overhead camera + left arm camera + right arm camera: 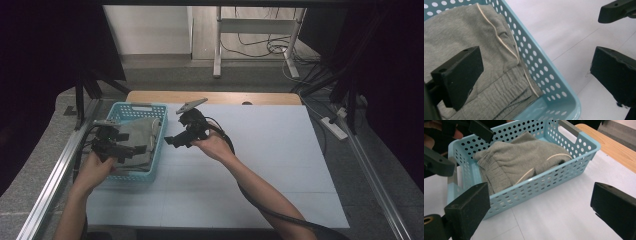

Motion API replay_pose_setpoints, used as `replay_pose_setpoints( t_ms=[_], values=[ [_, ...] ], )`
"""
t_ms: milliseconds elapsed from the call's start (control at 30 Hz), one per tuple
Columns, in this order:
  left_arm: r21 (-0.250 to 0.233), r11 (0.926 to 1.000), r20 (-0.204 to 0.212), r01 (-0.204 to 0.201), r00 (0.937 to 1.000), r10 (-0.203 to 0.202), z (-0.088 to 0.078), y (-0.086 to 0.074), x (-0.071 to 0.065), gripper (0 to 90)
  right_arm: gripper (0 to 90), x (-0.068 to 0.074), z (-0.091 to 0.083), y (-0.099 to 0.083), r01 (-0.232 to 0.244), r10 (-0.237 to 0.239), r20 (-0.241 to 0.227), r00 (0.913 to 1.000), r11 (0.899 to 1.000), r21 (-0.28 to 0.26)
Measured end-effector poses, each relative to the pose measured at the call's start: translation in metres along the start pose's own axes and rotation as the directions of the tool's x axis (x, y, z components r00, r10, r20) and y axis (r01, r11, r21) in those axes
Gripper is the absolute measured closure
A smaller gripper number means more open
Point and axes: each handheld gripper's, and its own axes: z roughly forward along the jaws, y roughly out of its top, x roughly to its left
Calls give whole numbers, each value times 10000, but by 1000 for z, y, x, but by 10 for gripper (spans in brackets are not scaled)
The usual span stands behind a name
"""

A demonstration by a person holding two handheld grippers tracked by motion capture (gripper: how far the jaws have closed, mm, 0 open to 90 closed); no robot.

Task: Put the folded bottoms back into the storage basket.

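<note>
High view: fixed overhead camera, facing forward and down across the whole table (260,165). Left gripper view: close above the blue basket (554,82), looking down over its rim. Right gripper view: low over the table, facing the basket's side from near. All three share the basket.

The high view is dim, its left and right edges nearly black. Both gripper views are brighter and evenly lit, with soft shadows and near jaws slightly blurred.

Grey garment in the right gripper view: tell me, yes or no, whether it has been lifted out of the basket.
No, the grey garment lies folded inside the blue basket.
</note>
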Motion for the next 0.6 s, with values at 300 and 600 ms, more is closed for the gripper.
replay_pose_setpoints(
  t_ms=[300, 600],
  values=[
    [164, 9999, 151, -7, 9999, 5, 3, 1, -3, 0, 25, -1, -11, -11, -163, 162, 53, 9999, 9997, 172],
    [73, 9999, 497, -101, 9987, 98, 8, 4, -11, 0, 21, 0, -20, -22, 117, -126, 302, 9995, 9995, 304]
  ],
)
